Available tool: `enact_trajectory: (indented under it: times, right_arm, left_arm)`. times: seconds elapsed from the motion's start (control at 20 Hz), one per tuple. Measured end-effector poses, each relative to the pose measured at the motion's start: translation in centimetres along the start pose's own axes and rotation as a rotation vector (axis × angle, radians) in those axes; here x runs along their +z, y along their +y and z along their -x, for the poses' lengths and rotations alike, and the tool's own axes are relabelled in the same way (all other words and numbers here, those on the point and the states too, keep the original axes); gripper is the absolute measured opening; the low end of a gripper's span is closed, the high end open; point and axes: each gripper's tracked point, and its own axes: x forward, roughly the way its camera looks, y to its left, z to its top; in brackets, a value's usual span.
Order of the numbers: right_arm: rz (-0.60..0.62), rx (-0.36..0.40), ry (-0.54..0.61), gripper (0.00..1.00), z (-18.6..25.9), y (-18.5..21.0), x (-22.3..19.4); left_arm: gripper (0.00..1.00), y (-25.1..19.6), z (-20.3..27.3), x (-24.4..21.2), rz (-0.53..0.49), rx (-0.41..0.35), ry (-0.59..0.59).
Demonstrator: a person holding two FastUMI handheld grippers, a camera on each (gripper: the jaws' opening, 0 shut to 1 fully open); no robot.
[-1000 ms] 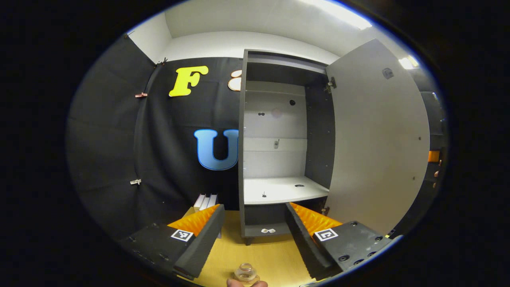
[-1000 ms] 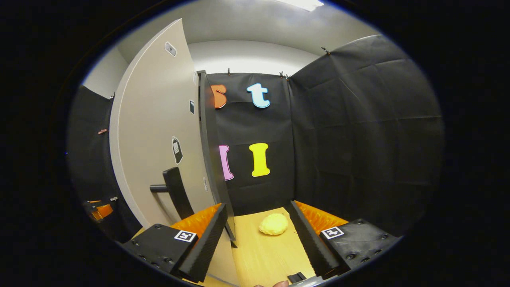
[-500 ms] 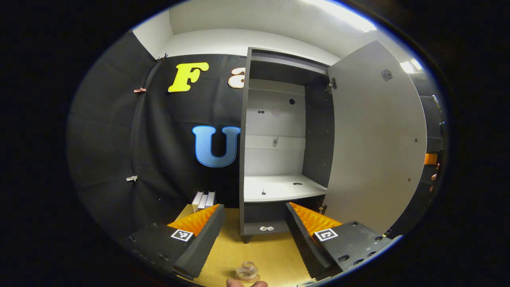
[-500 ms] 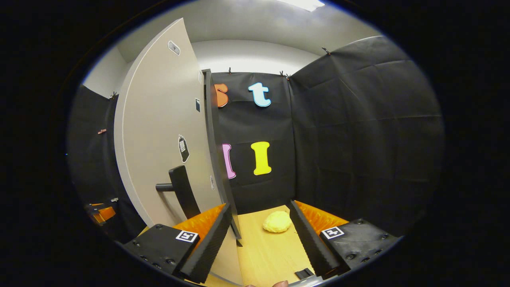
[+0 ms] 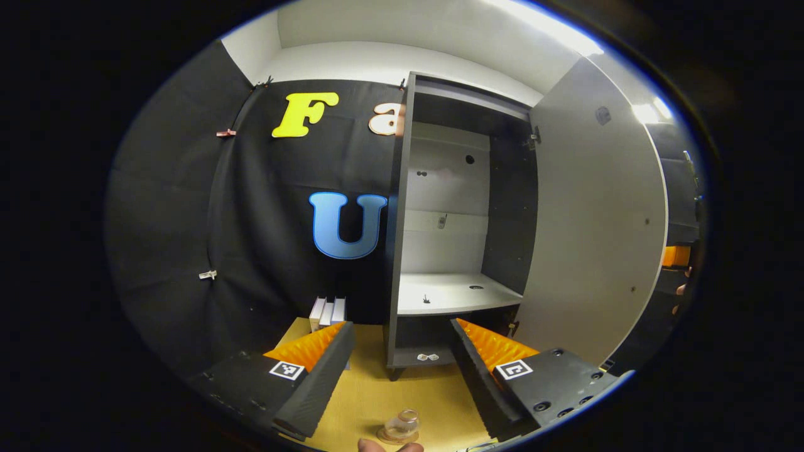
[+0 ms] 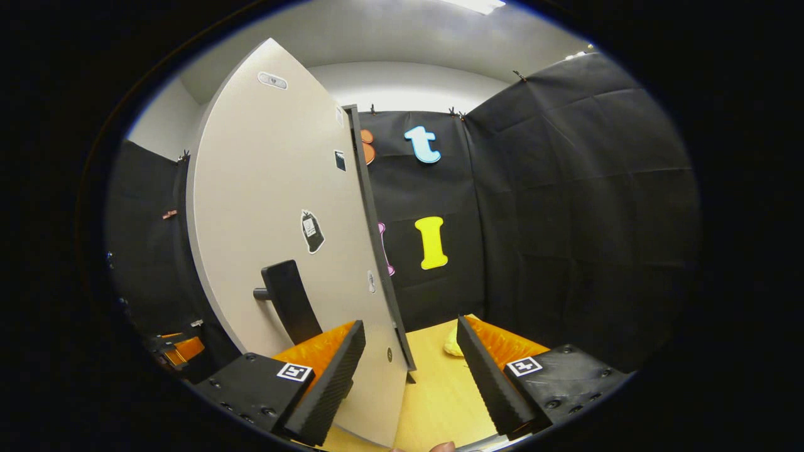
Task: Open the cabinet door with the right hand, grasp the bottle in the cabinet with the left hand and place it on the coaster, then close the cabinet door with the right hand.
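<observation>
The clear glass bottle point(image 5: 402, 425) stands on a matt wood-grain table point(image 5: 370, 402) (smooth, pale yellow).

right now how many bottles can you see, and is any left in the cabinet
1. The bottle stands on the coaster on the table, in front of the cabinet. The cabinet's visible shelf holds no bottle; nothing shows above it either.

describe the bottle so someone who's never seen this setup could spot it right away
Start at the tall dark cabinet with its pale door swung open. On the wooden table in front of it, between the left tongs, stands a small clear glass bottle on a round coaster. It is the see-through thing; the white boxes by the cabinet are solid.
</observation>
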Motion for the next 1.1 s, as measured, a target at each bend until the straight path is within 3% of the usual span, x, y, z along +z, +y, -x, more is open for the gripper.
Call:
enact_trajectory:
  times: [0.4,0.7,0.85,1.1]
  right_arm:
    - [-0.006,0.118,0.020,0.96,-1.4,8.1,-1.7]
    - [0.022,0.267,0.078,0.97,-1.5,14.6,-4.8]
    - [0.034,0.296,0.074,0.97,-1.7,15.3,-5.1]
    - [0.052,0.268,0.051,0.98,-1.4,14.3,-4.5]
  left_arm:
    - [0.95,1.4,0.3,0.1,0.014,0.009,-0.006]
    - [0.95,1.6,0.2,0.4,0.007,0.016,-0.014]
    - [0.95,1.5,0.1,0.5,0.014,0.021,-0.016]
    - [0.95,0.3,0.2,1.4,0.003,0.016,-0.034]
